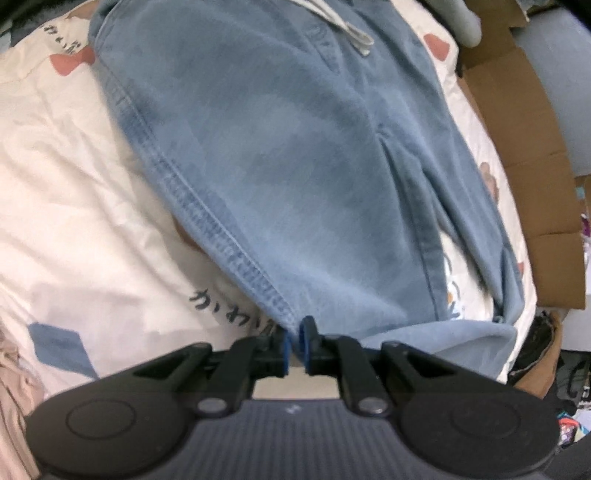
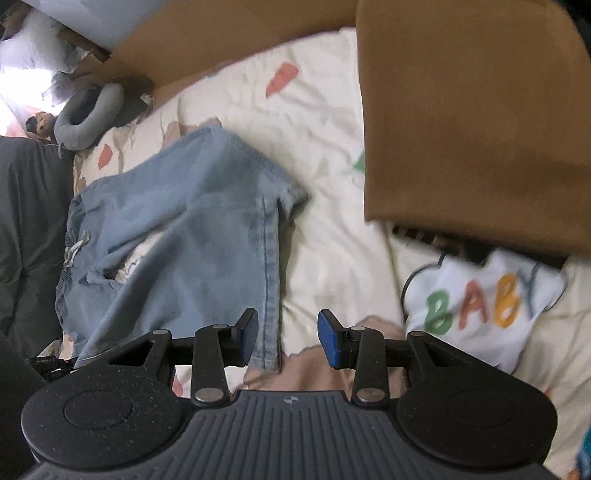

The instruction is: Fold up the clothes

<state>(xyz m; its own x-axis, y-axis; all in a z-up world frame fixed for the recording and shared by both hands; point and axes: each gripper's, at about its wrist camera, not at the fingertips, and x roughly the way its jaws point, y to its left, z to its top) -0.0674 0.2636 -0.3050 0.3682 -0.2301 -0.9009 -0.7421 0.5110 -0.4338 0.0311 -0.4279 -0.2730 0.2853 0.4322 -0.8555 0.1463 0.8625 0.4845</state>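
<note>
Light-blue denim shorts (image 1: 295, 155) with a white drawstring (image 1: 351, 33) lie spread on a cream printed bedsheet (image 1: 74, 192). My left gripper (image 1: 295, 343) is shut on the corner of one leg hem, and the cloth runs away from the narrow gap between the blue pads. In the right wrist view the same shorts (image 2: 192, 236) lie crumpled at the left. My right gripper (image 2: 288, 339) stands open just over the other leg's hem corner (image 2: 271, 347). That seam edge lies by the left pad, and neither pad presses on it.
A folded brown garment (image 2: 461, 118) covers the upper right of the bed. Below it lies a white piece printed BABY (image 2: 476, 295). A grey neck pillow (image 2: 85, 114) sits at the far left. Cardboard (image 1: 517, 129) lines the bed's right side, and pink cloth (image 1: 14, 387) lies at the lower left.
</note>
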